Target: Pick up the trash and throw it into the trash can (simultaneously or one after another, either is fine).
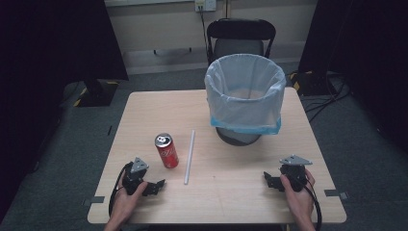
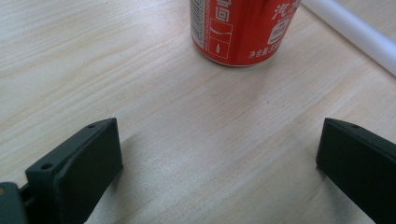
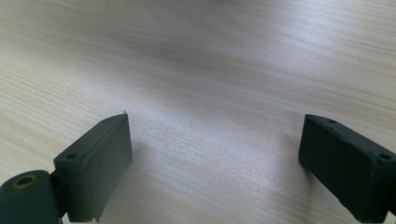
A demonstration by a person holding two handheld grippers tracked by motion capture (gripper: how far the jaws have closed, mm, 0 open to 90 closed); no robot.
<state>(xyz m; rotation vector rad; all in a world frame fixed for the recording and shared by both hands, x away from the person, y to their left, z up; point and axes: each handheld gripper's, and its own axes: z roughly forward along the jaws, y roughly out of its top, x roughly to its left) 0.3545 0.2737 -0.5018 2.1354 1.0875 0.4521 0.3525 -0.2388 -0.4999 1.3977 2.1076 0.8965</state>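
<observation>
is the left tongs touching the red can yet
Apart. In the left gripper view the left tongs stand open, with bare table between them and the red can ahead.

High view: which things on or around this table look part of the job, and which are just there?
Part of the job:
red can, nearest the open left gripper
white tube
lined bin, probably

Just there:
chair behind the table
floor cables
</observation>
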